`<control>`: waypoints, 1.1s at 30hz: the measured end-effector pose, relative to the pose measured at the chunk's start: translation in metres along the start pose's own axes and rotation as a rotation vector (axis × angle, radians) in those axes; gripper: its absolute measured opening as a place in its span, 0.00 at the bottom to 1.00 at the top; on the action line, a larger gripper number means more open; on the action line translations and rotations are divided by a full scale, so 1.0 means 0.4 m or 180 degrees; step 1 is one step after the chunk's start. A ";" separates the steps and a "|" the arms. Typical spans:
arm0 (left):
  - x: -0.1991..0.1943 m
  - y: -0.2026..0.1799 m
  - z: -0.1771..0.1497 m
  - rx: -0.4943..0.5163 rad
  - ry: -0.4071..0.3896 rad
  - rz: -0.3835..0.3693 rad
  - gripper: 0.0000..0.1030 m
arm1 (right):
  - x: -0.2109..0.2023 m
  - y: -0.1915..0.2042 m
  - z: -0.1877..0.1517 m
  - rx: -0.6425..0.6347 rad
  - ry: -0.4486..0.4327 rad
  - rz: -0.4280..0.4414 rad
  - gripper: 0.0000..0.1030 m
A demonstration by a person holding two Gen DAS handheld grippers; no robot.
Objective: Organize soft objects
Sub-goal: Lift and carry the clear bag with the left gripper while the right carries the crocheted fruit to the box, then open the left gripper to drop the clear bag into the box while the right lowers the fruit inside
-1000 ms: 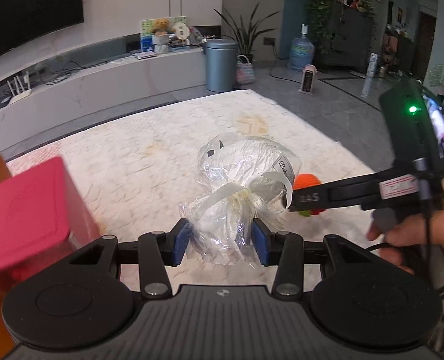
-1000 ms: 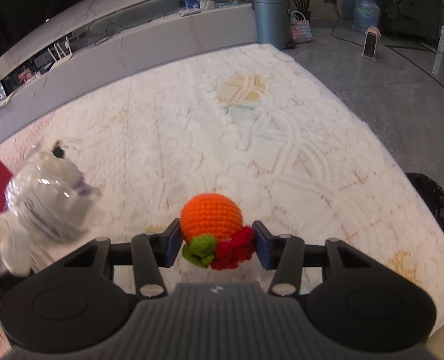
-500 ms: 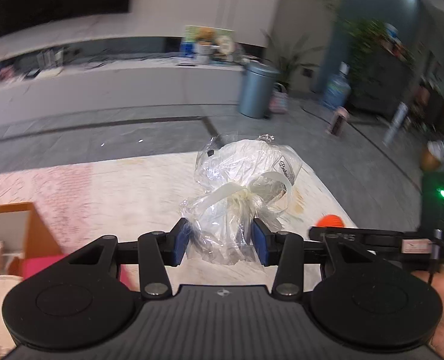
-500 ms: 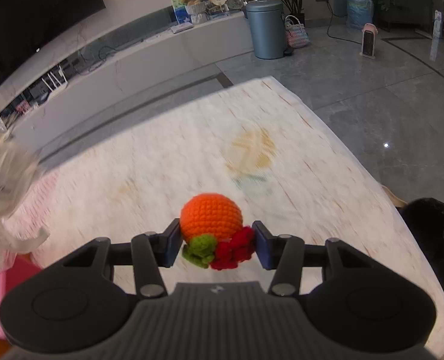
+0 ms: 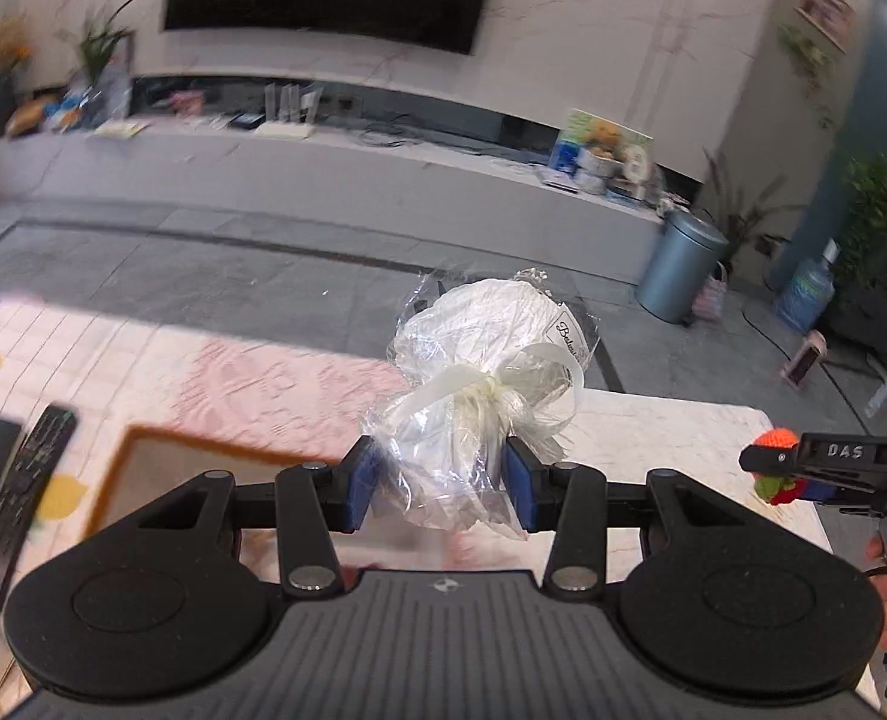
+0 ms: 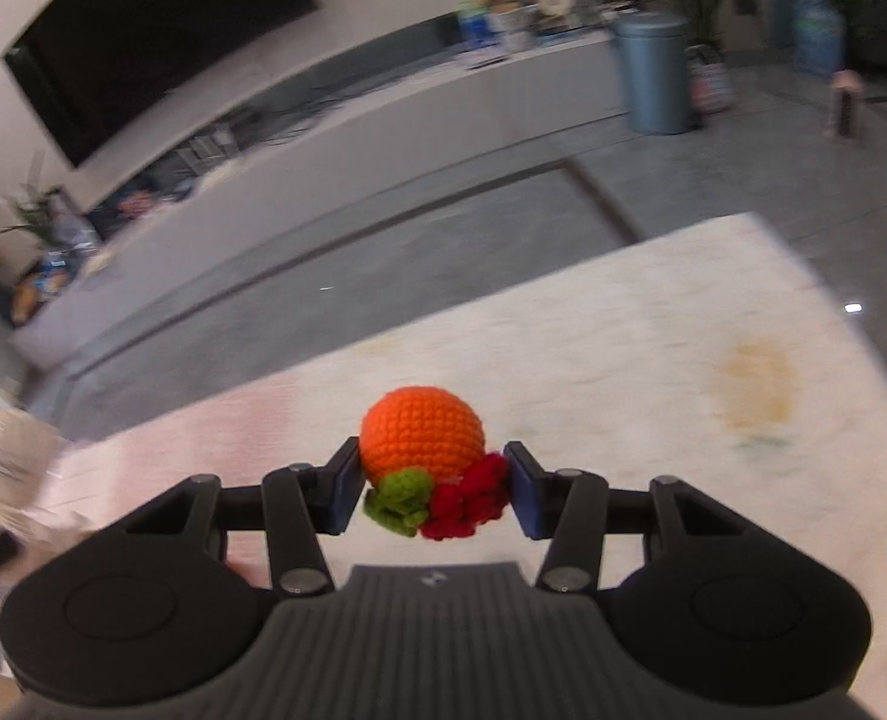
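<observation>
My left gripper (image 5: pixel 443 486) is shut on the tied neck of a clear plastic bag (image 5: pixel 485 360) with a white soft item inside, held up in the air. My right gripper (image 6: pixel 434 492) is shut on an orange crocheted ball (image 6: pixel 422 435) with green and red knitted bits. In the left wrist view the right gripper (image 5: pixel 773 477) shows at the far right with the orange ball (image 5: pixel 776 438) in it. An orange-rimmed box (image 5: pixel 143 438) lies below and left of the left gripper; its inside is blurred.
A white patterned rug (image 6: pixel 623 360) covers the floor below. A black remote control (image 5: pixel 23 480) lies at the left. A long white TV bench (image 5: pixel 323 162), a grey bin (image 5: pixel 677 267) and a water bottle (image 5: pixel 803 294) stand beyond.
Both grippers have swung to the left and tilted up, each still holding its object. The orange-rimmed box and the remote have come into the left wrist view.
</observation>
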State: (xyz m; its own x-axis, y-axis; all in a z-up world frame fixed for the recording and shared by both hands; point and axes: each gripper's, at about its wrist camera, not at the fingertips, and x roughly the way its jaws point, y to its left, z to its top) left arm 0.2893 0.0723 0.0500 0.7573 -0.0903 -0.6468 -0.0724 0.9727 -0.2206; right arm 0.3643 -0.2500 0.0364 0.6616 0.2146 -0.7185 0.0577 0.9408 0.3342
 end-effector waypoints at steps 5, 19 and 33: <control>-0.032 0.121 -0.020 -0.0262 -0.0028 0.0066 0.49 | 0.022 0.181 -0.050 -0.0235 0.0096 0.0349 0.48; -0.088 0.248 -0.172 -0.0334 -0.0399 0.0454 0.49 | 0.078 0.505 -0.283 -0.1305 0.0421 0.0595 0.48; -0.105 0.288 -0.218 -0.0128 -0.0365 0.0533 0.72 | 0.161 0.566 -0.315 -0.1680 0.0388 0.0151 0.48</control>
State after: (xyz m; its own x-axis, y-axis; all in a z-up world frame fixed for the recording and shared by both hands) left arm 0.1925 0.1693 -0.0117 0.8013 0.0991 -0.5900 -0.2277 0.9625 -0.1475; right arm 0.3256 0.0098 -0.0112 0.5610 0.2593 -0.7861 -0.3741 0.9266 0.0387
